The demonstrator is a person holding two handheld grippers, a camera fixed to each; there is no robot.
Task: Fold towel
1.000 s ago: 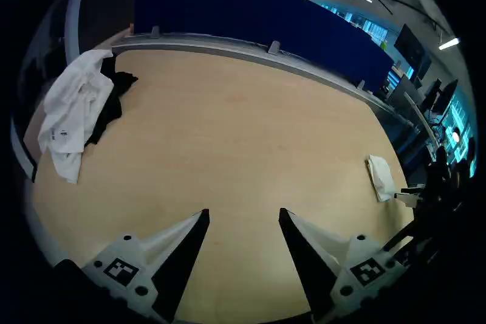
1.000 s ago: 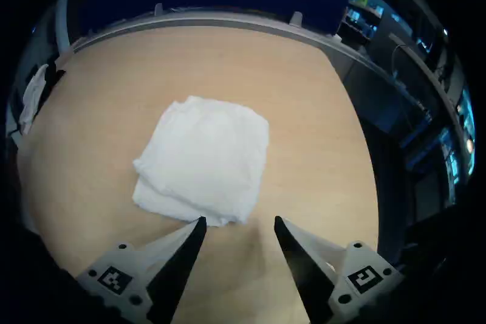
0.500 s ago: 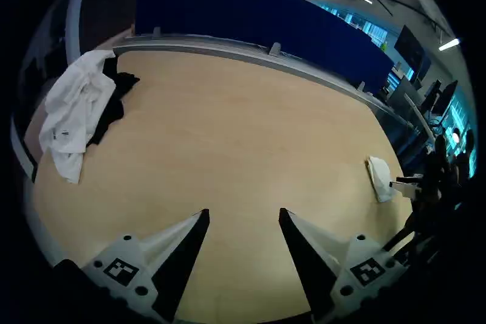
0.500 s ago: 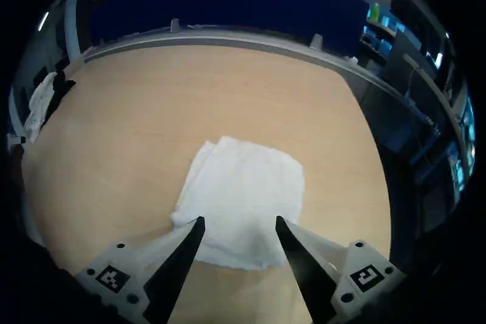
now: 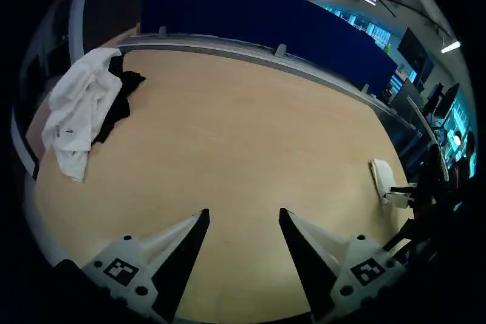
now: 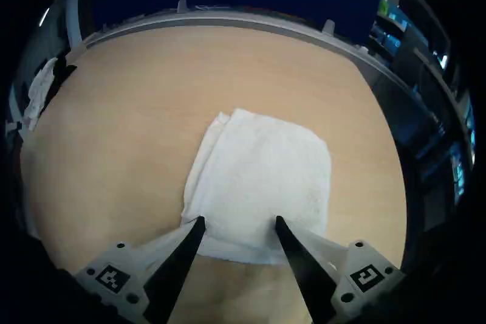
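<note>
Towel (image 6: 258, 184), white and folded into a near-square pad, lies flat on the wooden table (image 6: 121, 111), directly ahead of the right gripper (image 6: 238, 224). Its slightly longer axis seems to run away from us, leaning a little to the right, though the fisheye bend makes that hard to judge. The stacked fold edges show along its left side. We see the right gripper released, jaws spread, with both tips over the towel's near edge; we cannot tell whether they touch the cloth.

From the left gripper view the towel (image 5: 383, 177) is a thin white sliver at the table's far right edge, with the right gripper (image 5: 398, 197) just beside it. The left gripper (image 5: 243, 211) is also released and hangs over bare table (image 5: 243, 123), well apart from the towel. This view adds a white garment (image 5: 79, 105) heaped on a black garment (image 5: 121, 96) at the far left corner, a blue partition (image 5: 261, 14) behind the table, and monitors (image 5: 437, 96) to the right.
</note>
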